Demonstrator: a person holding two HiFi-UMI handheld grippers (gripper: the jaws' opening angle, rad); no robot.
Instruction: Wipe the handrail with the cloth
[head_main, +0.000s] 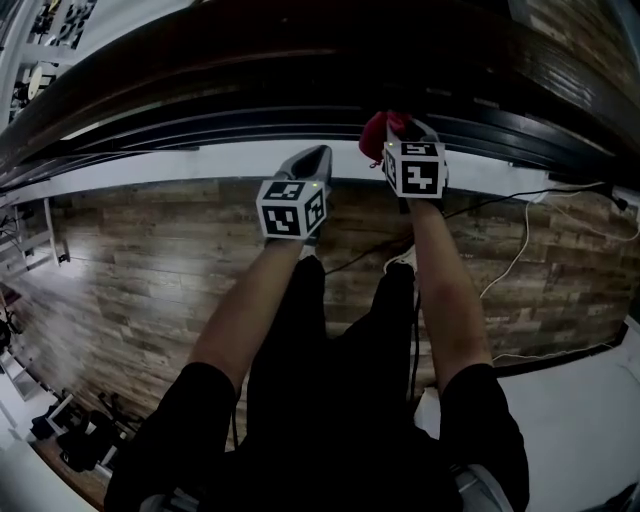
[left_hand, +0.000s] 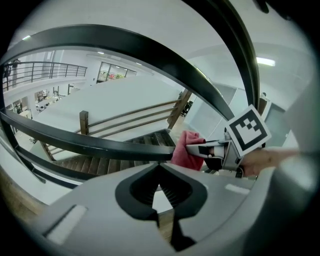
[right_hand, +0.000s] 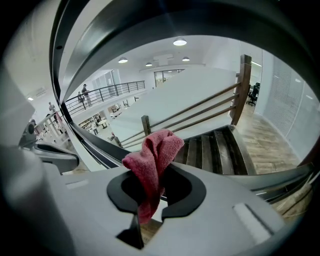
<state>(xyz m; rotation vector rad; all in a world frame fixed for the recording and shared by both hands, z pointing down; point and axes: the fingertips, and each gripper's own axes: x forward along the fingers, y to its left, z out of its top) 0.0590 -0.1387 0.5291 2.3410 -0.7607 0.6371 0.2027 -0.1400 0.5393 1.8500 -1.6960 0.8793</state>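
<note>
1. Two grippers are held up side by side at a dark handrail (head_main: 200, 110). The left gripper (head_main: 312, 156) has its jaws brought together at the tips, with nothing between them in its own view (left_hand: 160, 186).
2. The right gripper (head_main: 404, 128) is clamped on a red cloth (right_hand: 156, 152). The cloth stands up in a bunched fold above the jaws (right_hand: 150, 186), and a short tail hangs below them.
3. In the head view the cloth (head_main: 374, 134) sits at the lower edge of the handrail, just right of the left gripper. I cannot tell whether it touches the rail.
4. From the left gripper view, the right gripper (left_hand: 194, 148) reaches in from the right, and the cloth (left_hand: 186, 151) lies close to the near rail bar (left_hand: 75, 142).
5. Bare forearms run from both grippers back toward the person's dark trousers.
6. Below lies a wood-plank floor (head_main: 150, 270) with a white cable (head_main: 512, 258) trailing across it. Wooden stairs (right_hand: 220, 145) show beyond the right gripper.
</note>
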